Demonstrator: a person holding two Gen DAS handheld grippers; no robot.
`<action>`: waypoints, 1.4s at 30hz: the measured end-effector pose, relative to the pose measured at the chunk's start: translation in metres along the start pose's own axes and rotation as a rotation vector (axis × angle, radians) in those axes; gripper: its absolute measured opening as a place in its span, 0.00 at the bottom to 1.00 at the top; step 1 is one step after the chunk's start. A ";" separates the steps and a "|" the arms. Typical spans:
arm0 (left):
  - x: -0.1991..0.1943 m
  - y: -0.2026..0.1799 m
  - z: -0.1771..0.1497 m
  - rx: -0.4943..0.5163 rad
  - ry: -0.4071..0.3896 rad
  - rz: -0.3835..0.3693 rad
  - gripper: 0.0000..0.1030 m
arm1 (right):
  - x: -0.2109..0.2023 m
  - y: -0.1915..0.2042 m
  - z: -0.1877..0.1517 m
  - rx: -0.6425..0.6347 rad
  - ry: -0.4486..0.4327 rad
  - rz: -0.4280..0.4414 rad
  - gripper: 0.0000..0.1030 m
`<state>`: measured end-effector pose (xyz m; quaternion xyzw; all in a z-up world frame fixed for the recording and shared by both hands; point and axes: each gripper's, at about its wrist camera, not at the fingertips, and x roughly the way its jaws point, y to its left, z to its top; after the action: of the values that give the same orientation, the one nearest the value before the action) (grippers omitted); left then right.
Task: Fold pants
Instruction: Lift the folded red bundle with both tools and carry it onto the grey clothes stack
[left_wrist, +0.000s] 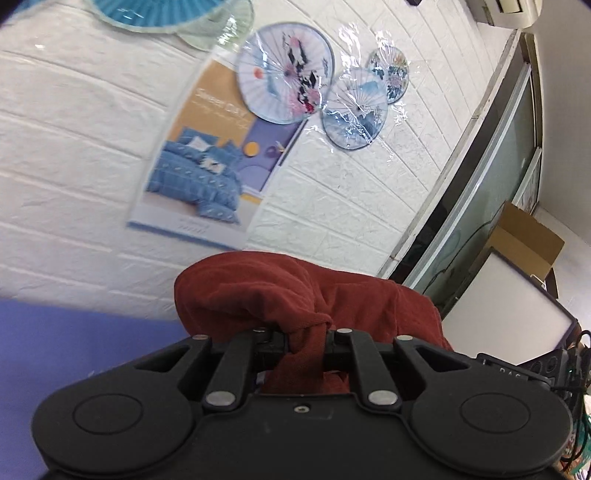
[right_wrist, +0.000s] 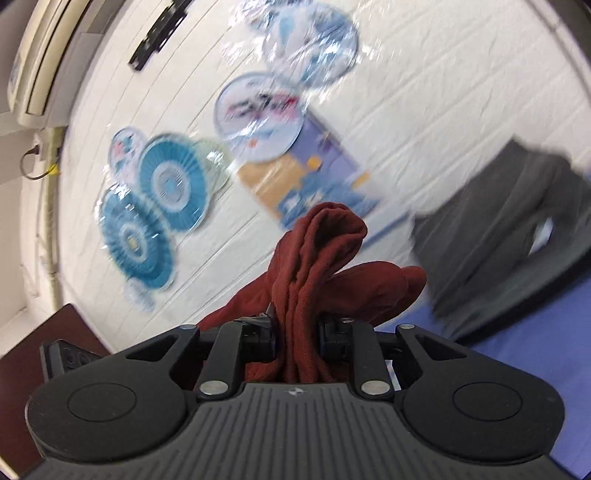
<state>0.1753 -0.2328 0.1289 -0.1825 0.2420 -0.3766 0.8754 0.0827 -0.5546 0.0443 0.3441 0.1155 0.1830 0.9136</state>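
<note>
The dark red pants (left_wrist: 295, 291) bunch up in front of my left gripper (left_wrist: 306, 345), whose jaws are shut on a thick fold of the cloth. In the right wrist view the same red pants (right_wrist: 321, 251) rise in a twisted ridge out of my right gripper (right_wrist: 298, 341), which is also shut on a gathered fold. Both grippers are lifted off the blue surface and face the white wall. The cloth hides the fingertips of both grippers, and the rest of the pants hangs out of sight below.
A blue surface (left_wrist: 74, 350) lies low at the left, also seen as the blue surface (right_wrist: 517, 332) at the right. A dark grey garment (right_wrist: 517, 229) lies on it, blurred. Paper fans (left_wrist: 284, 70) and a poster (left_wrist: 207, 155) hang on the white brick wall. A cardboard box (left_wrist: 528, 236) stands at the right.
</note>
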 end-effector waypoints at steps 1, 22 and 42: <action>0.017 -0.003 0.004 -0.009 0.004 -0.008 0.36 | 0.004 -0.008 0.014 -0.001 -0.006 -0.017 0.33; 0.263 0.046 0.011 0.011 0.109 0.201 0.95 | 0.124 -0.212 0.122 -0.022 -0.013 -0.461 0.78; 0.292 0.014 0.011 0.236 0.019 0.214 1.00 | 0.164 -0.217 0.100 -0.194 -0.044 -0.444 0.16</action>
<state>0.3644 -0.4404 0.0468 -0.0479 0.2223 -0.3087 0.9236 0.3206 -0.6964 -0.0420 0.2251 0.1502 -0.0195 0.9625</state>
